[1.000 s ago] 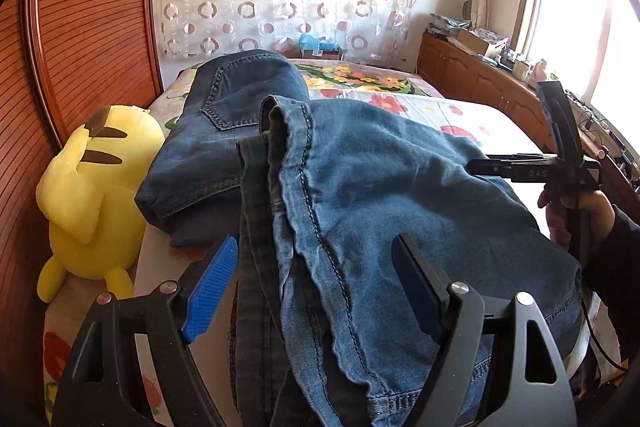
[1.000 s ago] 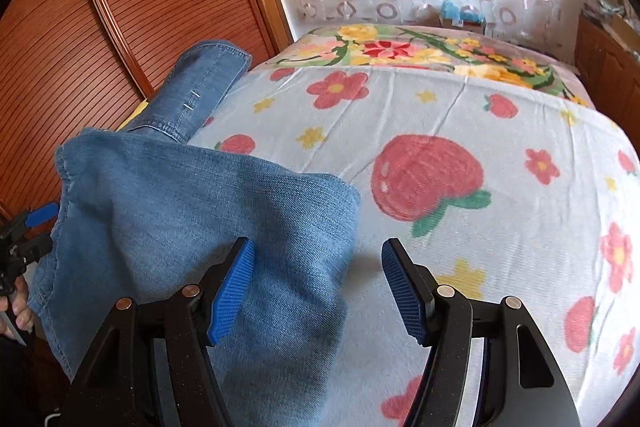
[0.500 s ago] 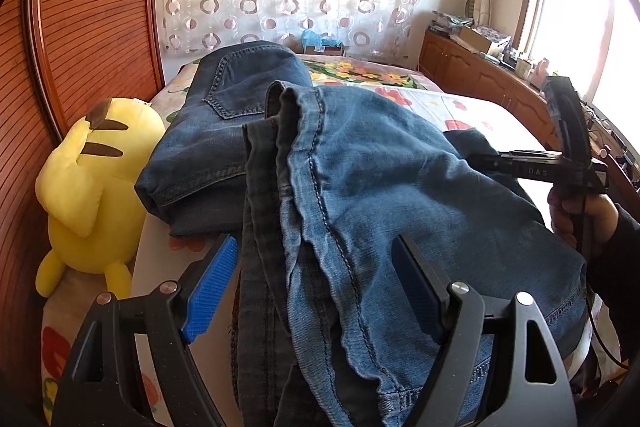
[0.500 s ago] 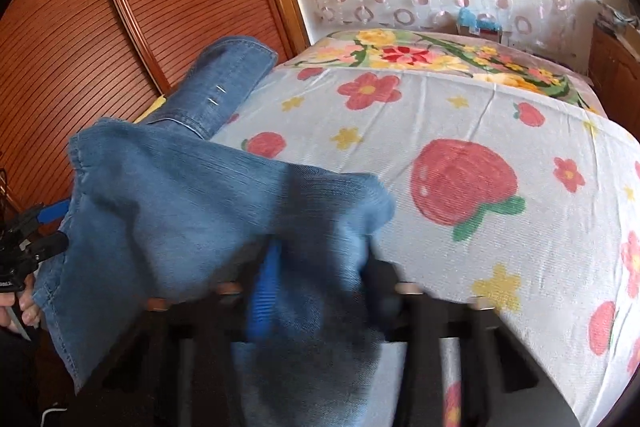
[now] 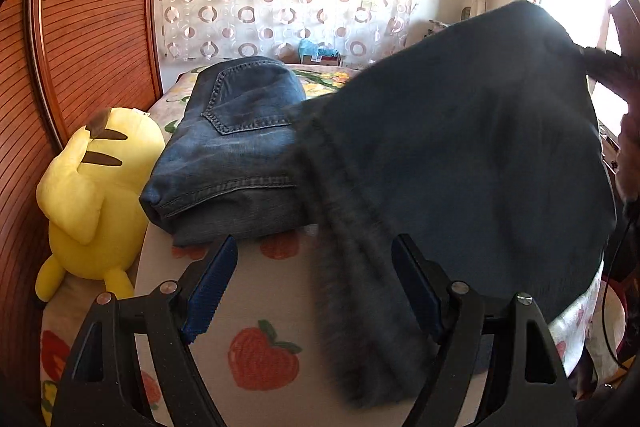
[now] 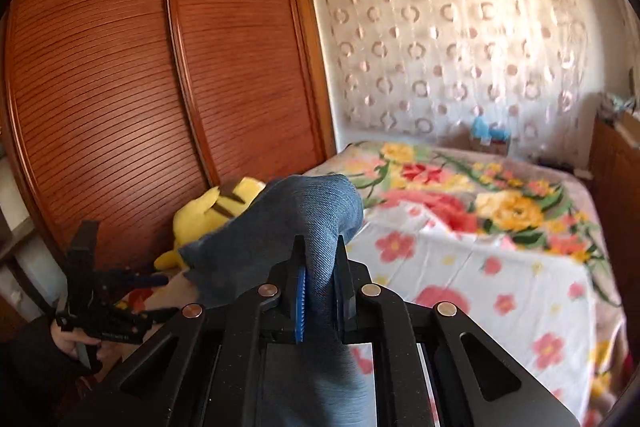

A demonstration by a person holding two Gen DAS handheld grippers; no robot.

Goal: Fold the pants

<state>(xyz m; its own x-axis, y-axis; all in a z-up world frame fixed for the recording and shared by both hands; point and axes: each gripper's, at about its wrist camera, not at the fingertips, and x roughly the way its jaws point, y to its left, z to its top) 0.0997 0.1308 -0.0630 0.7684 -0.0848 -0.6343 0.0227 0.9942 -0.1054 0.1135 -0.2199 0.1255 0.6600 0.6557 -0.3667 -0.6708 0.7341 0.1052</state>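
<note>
Closing right gripper (image 6: 320, 293) pinches jeans (image 5: 460, 155) edge; left gripper (image 5: 316, 291) apart over bare bed (image 5: 256, 291)

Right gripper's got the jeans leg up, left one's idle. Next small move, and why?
Probably carry the right gripper, its jaws closing on the lifted jeans leg, toward the folded jeans top and lay it there. The left gripper stands open and holds nothing.

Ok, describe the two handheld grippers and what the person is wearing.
Both grippers, left gripper and right gripper, have black plastic frames with silver rivets and ribbed blue pads. The hand on the left gripper shows a dark sleeve.
</note>
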